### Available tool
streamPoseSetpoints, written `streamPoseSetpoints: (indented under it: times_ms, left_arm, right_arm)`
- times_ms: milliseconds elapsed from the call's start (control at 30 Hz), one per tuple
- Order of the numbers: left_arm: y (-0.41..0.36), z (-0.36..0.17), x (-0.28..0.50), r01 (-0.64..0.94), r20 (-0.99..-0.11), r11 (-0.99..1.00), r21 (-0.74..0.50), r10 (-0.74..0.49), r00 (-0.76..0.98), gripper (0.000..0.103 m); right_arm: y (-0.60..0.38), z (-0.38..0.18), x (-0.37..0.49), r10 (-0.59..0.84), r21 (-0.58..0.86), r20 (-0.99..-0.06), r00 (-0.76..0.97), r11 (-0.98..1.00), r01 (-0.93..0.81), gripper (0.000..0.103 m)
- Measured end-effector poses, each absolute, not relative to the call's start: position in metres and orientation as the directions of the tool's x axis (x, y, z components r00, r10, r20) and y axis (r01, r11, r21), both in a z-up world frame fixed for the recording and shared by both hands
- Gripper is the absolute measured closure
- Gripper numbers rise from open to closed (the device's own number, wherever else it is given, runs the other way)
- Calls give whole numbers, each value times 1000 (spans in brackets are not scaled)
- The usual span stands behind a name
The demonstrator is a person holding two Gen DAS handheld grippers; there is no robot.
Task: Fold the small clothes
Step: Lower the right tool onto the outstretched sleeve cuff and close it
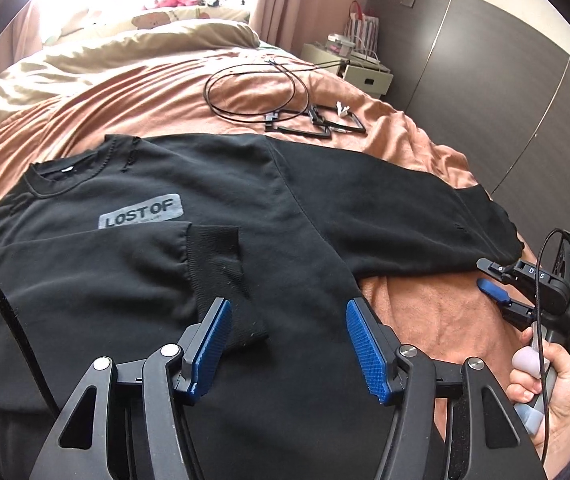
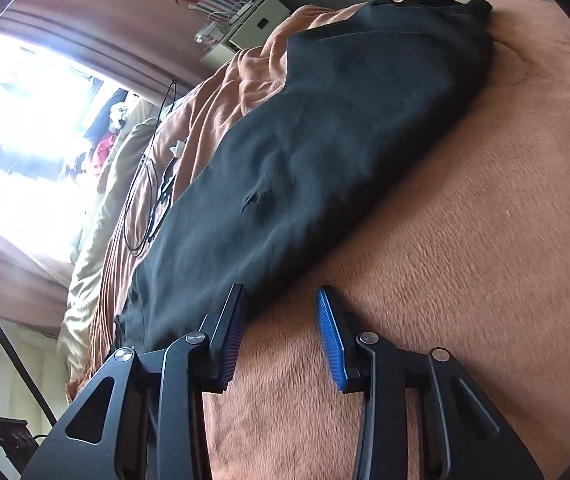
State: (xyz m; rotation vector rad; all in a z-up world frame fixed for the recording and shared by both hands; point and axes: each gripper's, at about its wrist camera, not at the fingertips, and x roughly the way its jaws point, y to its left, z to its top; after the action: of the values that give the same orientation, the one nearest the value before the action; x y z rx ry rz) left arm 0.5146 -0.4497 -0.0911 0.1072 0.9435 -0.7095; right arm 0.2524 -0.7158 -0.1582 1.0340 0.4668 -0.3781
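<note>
Lying spread across a bed covered by a rust-orange blanket [image 1: 425,344], a black sweatshirt [image 1: 213,208] faces up with a grey chest patch [image 1: 139,214] reading "LOST OF". One sleeve is folded in over the body, its ribbed cuff [image 1: 221,256] resting just below the patch, while the other sleeve [image 2: 325,140] stretches out sideways over the blanket toward the bed's edge. The left hand-held gripper [image 1: 287,344] hovers over the lower part of the garment with its blue-padded jaws parted; black cloth lies beneath and between them, but the pads do not press on it. The right hand-held gripper [image 2: 281,340] sits at the lower edge of the outstretched sleeve, rolled sideways so the room appears tilted in its view. Its jaws are also apart, one finger overlapping the sleeve's hem and the other over bare blanket, with nothing clamped. In the left wrist view that same right tool appears at the far right, carried by a hand [image 1: 553,380] with a thin black cable running past it. Beyond the sweatshirt, a loop of black cable [image 1: 253,88] and some dark flat frames [image 1: 317,122] lie on the blanket. A tan duvet [image 1: 85,64] is bunched near the bright window, and a small bedside cabinet [image 1: 349,64] stands against the dark panelled wall.
</note>
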Motion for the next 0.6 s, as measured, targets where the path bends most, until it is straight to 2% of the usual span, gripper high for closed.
streamPoseSetpoints:
  times_ms: [133, 267, 433, 467, 600]
  left_arm:
    - [-460, -99, 524, 602, -778, 770, -212, -505, 372, 41]
    - [-469, -107, 532, 604, -788, 769, -211, -499, 360, 42]
    - [-483, -119, 541, 602, -804, 772, -202, -482, 348, 55]
    - [-485, -121, 544, 600, -806, 774, -204, -480, 345, 56]
    - [-496, -125, 550, 603, -809, 767, -218, -488, 328, 61]
  right_arm:
    - [-719, -162, 260, -90, 726, -544, 834, 448, 522, 84]
    - [-725, -165, 265, -90, 739, -533, 841, 436, 514, 88]
    - [-727, -162, 275, -112, 719, -537, 836, 458, 523, 95]
    - [-728, -161, 276, -114, 720, -534, 838, 459, 521, 99]
    - [-726, -153, 273, -122, 734, -502, 856, 463, 497, 101]
